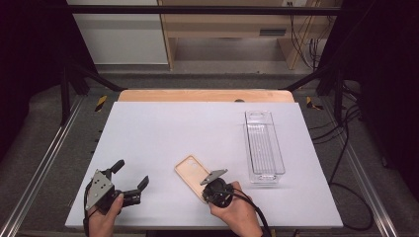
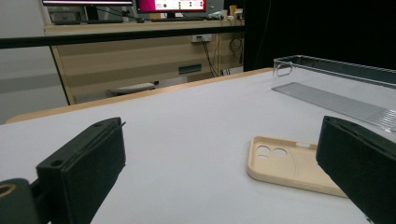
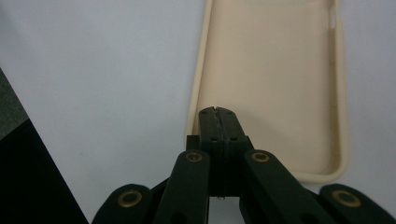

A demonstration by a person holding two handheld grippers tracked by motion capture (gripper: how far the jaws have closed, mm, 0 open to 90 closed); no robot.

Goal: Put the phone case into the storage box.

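A beige phone case [image 1: 190,170] lies hollow side up on the white table top [image 1: 163,128], near the front edge and right of the middle. My right gripper [image 1: 207,185] hangs over the case's near end, held from below by a hand. In the right gripper view its jaws [image 3: 218,112] are pressed together with nothing between them, tips above the case's [image 3: 275,79] left rim. My left gripper [image 1: 131,174] rests at the front left with its jaws spread wide. From the left gripper [image 2: 219,140], the case [image 2: 289,163] sits off to the right, camera holes facing it.
A clear plastic bin [image 1: 264,143] stands lengthwise at the right of the table, just beyond the case, and has nothing in it [image 2: 336,88]. A wooden strip [image 1: 205,95] borders the far edge. Black frame posts [image 1: 65,89] rise at both sides.
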